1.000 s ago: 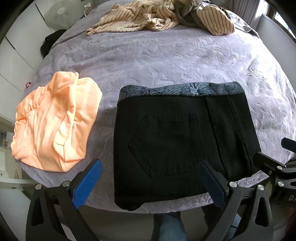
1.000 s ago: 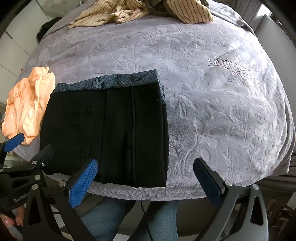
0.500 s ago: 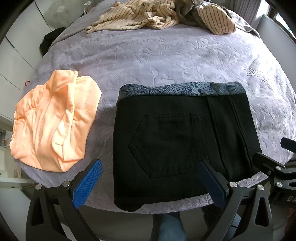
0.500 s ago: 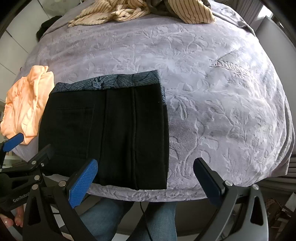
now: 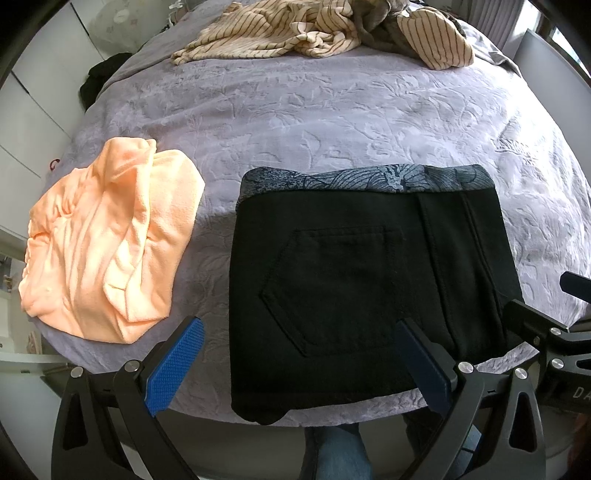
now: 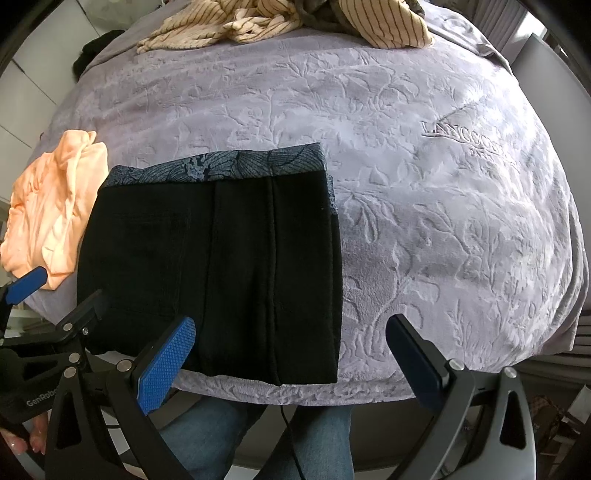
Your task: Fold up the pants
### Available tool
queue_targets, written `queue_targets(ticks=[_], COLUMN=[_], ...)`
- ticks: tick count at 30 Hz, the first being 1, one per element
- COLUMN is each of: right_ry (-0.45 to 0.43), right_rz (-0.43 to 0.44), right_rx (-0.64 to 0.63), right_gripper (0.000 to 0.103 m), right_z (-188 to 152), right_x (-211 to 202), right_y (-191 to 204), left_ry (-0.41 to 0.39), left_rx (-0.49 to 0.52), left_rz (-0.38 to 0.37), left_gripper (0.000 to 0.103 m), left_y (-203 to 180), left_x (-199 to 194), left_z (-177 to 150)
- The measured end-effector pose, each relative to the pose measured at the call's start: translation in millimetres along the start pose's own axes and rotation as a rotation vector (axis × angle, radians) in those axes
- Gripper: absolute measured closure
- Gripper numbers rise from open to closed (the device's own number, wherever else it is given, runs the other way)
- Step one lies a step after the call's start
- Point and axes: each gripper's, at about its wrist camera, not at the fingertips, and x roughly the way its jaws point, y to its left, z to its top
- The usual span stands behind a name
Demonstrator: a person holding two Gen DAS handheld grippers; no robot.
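Observation:
The black pants (image 5: 362, 280) lie folded into a flat rectangle at the near edge of the bed, back pocket up, grey patterned waistband at the far side. They also show in the right wrist view (image 6: 221, 266). My left gripper (image 5: 299, 363) is open and empty, hovering over the pants' near edge. My right gripper (image 6: 291, 363) is open and empty, over the pants' near right corner. Each gripper shows at the side of the other's view.
The bed has a lilac embossed cover (image 5: 332, 110). A crumpled orange garment (image 5: 107, 243) lies left of the pants. A heap of striped clothes (image 5: 325, 29) lies at the far side. The bed edge is just below the grippers; the person's jeans (image 6: 258, 435) show beneath.
Both grippers have drawn back slightly and stayed open. The pants have not moved.

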Motion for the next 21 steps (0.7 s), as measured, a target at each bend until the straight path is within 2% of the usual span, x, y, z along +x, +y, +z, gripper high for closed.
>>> queue_targets(ticks=[21], right_ry=[0.017], right_rz=[0.0], right_rx=[-0.023], right_gripper=[0.0], right_z=[7.5], right_x=[5.0], right_y=[4.5], left_ry=[0.001], left_rx=[0.001], left_rz=[-0.004], left_gripper=[0.0], left_y=[1.1], left_x=[0.3], left_z=[2.0])
